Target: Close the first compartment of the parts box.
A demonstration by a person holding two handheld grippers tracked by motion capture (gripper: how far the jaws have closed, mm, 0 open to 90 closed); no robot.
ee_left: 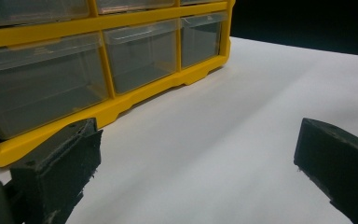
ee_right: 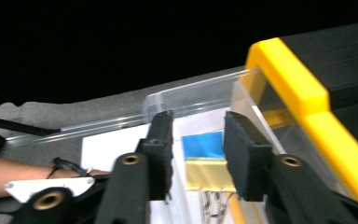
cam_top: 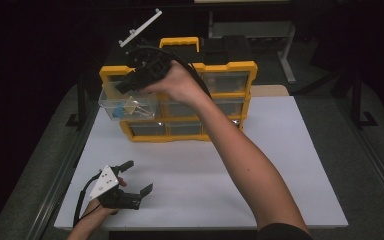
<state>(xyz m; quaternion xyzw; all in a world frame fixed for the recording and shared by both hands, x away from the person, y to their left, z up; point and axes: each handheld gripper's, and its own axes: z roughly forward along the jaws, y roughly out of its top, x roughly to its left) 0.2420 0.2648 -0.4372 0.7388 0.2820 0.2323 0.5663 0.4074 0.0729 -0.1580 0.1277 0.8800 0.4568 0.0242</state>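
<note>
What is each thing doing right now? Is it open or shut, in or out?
Yellow plastic organizer with clear drawers: upright at the back of the table.
Clear plastic drawer at its top left: pulled out, with blue and yellow items inside.
Clear lower drawers: pushed in.
Right gripper: above the pulled-out drawer, jaws apart, nothing gripped.
Left gripper: resting on the table, open, empty.

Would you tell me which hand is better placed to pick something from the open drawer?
Right: the right gripper hangs over the open drawer, while the left gripper rests on the table.
</note>
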